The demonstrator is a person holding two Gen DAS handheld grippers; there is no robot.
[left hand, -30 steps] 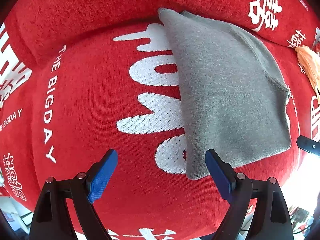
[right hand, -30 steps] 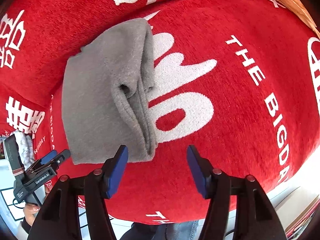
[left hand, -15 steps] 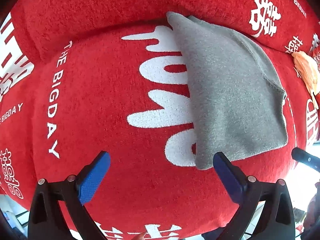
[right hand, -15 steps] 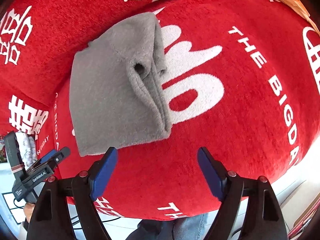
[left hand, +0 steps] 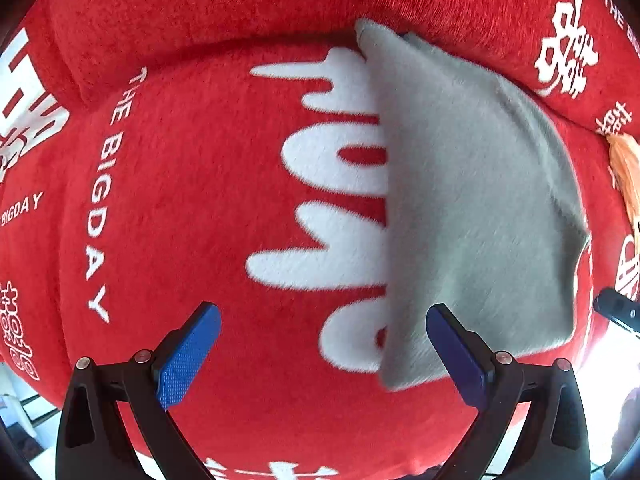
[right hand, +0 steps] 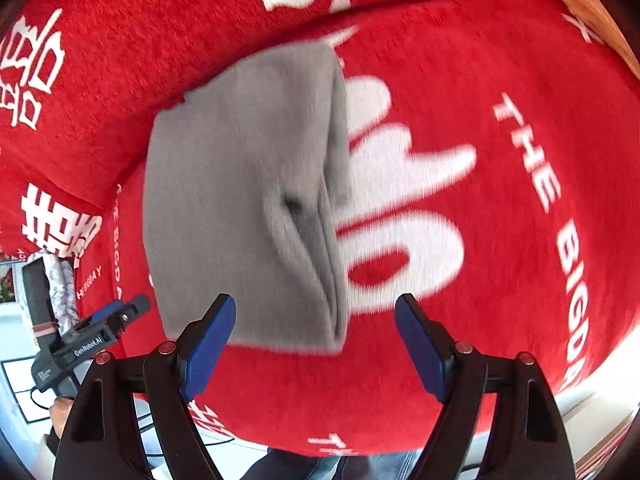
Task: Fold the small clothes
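One grey cloth, folded, lies at right of the left wrist view. One red cover is under it. One orange thing is at the right edge. Two grippers: left, right.

— What have you got there?
— Your small grey fleece garment, folded into a flat, rough rectangle.
— And its edges?
— From your right-hand camera, the layered edges stack along its right side, gaping slightly midway.
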